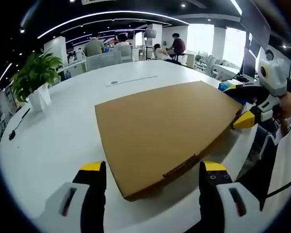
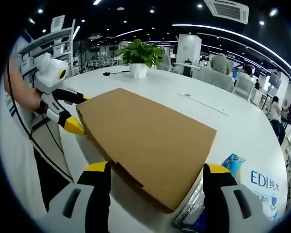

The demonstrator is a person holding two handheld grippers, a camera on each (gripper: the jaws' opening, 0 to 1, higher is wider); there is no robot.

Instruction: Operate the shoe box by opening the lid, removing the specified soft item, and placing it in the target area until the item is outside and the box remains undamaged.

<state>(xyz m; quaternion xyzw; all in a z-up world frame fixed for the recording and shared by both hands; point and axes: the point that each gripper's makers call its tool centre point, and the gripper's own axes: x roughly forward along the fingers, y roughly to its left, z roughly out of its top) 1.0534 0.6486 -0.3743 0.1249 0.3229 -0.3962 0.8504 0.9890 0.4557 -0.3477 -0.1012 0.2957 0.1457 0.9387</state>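
I see the shoe box (image 1: 167,133) lying flat near the white table's (image 1: 63,131) front edge with its lid down, both my left gripper (image 1: 155,172) and right gripper (image 2: 157,174) spread empty at its corners, so opening and removal remain.

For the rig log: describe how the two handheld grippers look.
Both match: left gripper and right gripper have white bodies with dark slots, and black jaws tipped yellow. A black cable hangs beside the left one, by a white sleeve with blue trim.
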